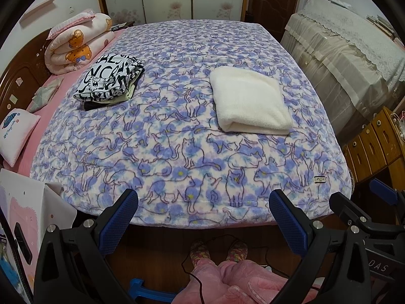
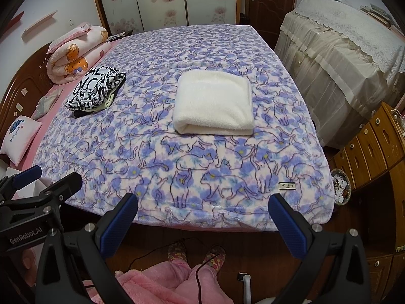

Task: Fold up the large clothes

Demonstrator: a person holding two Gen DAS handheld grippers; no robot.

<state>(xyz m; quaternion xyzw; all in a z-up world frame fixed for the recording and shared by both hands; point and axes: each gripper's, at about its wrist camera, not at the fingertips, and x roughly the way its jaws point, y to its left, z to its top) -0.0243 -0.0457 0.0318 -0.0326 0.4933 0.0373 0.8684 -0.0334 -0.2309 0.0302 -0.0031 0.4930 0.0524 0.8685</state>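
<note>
A folded cream fleece garment (image 1: 249,102) lies on the bed's cat-print blanket (image 1: 177,131); it also shows in the right wrist view (image 2: 214,103). A folded stack topped by a black-and-white lettered garment (image 1: 110,79) sits to its left, also in the right wrist view (image 2: 95,88). My left gripper (image 1: 203,211) is open and empty, held off the bed's near edge. My right gripper (image 2: 202,215) is open and empty, beside the left one. Both are well short of the clothes.
A rolled pink bear-print quilt (image 1: 76,43) and a small pillow (image 1: 16,134) lie by the wooden headboard at left. A lace-covered cabinet (image 2: 341,58) and wooden drawers (image 2: 374,141) stand right. My slippered feet (image 2: 196,254) and a cable are on the floor.
</note>
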